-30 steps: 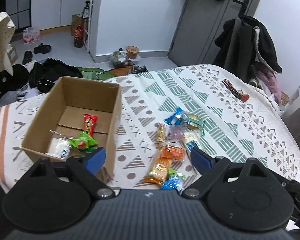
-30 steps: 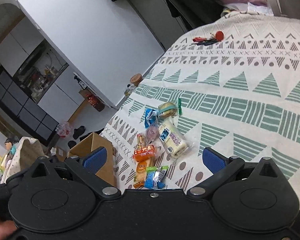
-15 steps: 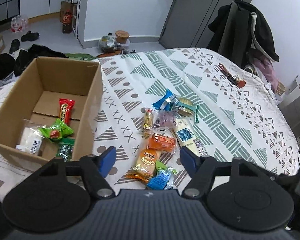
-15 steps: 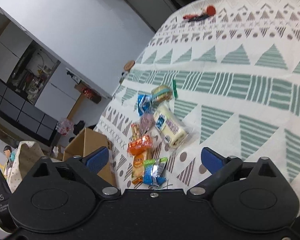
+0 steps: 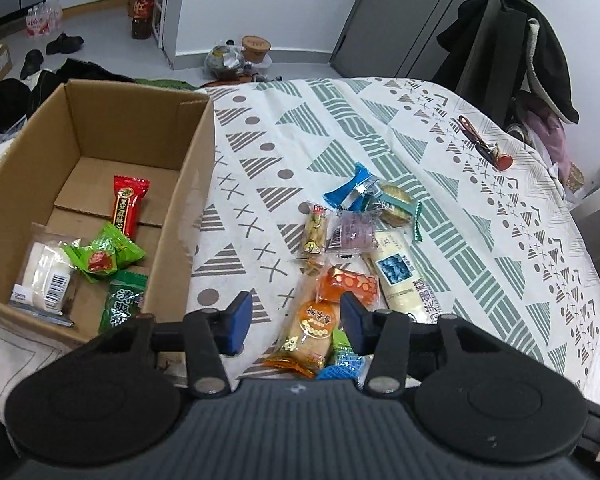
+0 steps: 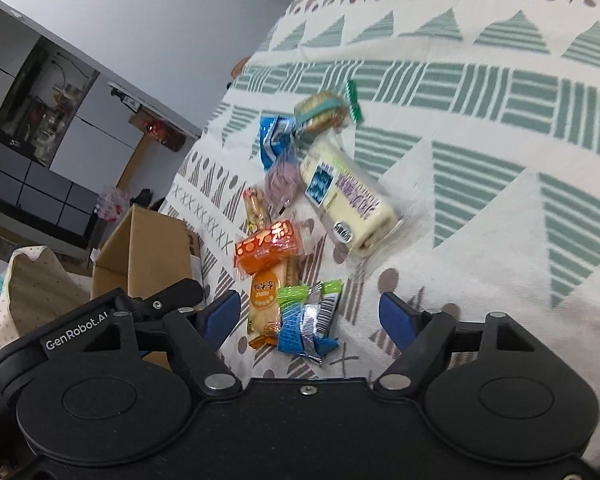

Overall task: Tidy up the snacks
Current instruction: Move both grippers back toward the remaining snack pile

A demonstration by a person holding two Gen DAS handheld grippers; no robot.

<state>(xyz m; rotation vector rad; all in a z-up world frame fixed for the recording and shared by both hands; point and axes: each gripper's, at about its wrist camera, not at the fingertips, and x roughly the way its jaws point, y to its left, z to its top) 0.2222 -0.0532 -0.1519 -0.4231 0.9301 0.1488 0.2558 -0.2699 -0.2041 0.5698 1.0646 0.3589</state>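
Note:
A cardboard box (image 5: 188,184) stands at the left on the patterned bedspread (image 5: 480,240). In it lie a red bar (image 5: 129,206), green packets (image 5: 104,254) and a white packet (image 5: 46,280). To its right is a pile of snacks: a yellow cake packet (image 5: 310,330), an orange packet (image 5: 350,284), a cream roll (image 5: 400,280) and a blue packet (image 5: 350,190). My left gripper (image 5: 295,322) is open just above the cake packet. My right gripper (image 6: 308,316) is open, with a blue-green packet (image 6: 304,332) below the gap between its fingers. Neither holds anything.
Keys with a red fob (image 5: 484,148) lie at the far right of the bed. Coats hang on a rack (image 5: 512,52) behind it. Shoes, bottles and bags sit on the floor (image 5: 100,28) past the box. The bed's edge runs close on the right.
My left gripper has moved right from in front of the box to the snack pile, and its fingers have narrowed. My right gripper has come lower and closer to the pile.

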